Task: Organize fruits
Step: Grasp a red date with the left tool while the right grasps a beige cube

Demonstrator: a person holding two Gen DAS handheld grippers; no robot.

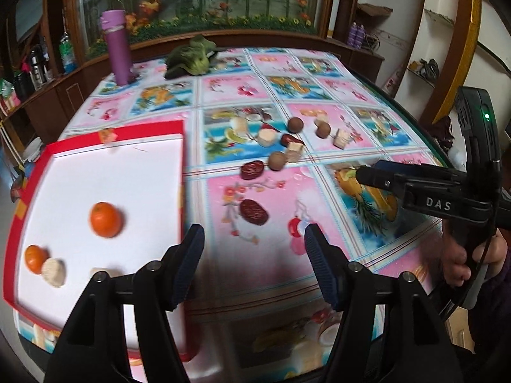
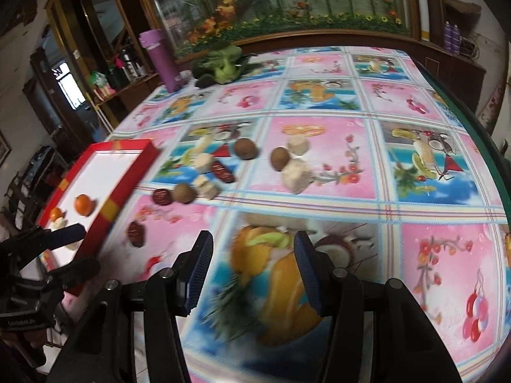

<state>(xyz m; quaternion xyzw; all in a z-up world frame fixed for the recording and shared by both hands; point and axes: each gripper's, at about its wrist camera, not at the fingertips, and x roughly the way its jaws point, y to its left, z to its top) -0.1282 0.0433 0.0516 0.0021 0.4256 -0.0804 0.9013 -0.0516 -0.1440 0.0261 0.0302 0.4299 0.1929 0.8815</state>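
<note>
Progress check from my end: the red-rimmed tray [image 1: 111,134] has two oranges in it so far, one mid-tray [image 1: 106,219] and one by the near-left edge [image 1: 35,258], plus a pale chunk [image 1: 54,272] touching that second orange and another pale bit partly hidden behind my left finger. So it's barely started, I'd say.

Still out on the tablecloth [image 1: 335,95] are three red dates, three brown round fruits and several pale chunks, all clustered just right of the tray.

Left gripper [image 1: 254,266] is empty with its jaws spread, hovering over the tray's right edge. Right gripper [image 2: 253,273] is also parted with nothing in it, over bare cloth.

Nearest pick is probably the date [image 1: 254,212] just beyond my left fingers. It's lying flat, with its long axis running diagonally from far-left to near-right in the left view, so I'd want to grip it across the short side.
</note>
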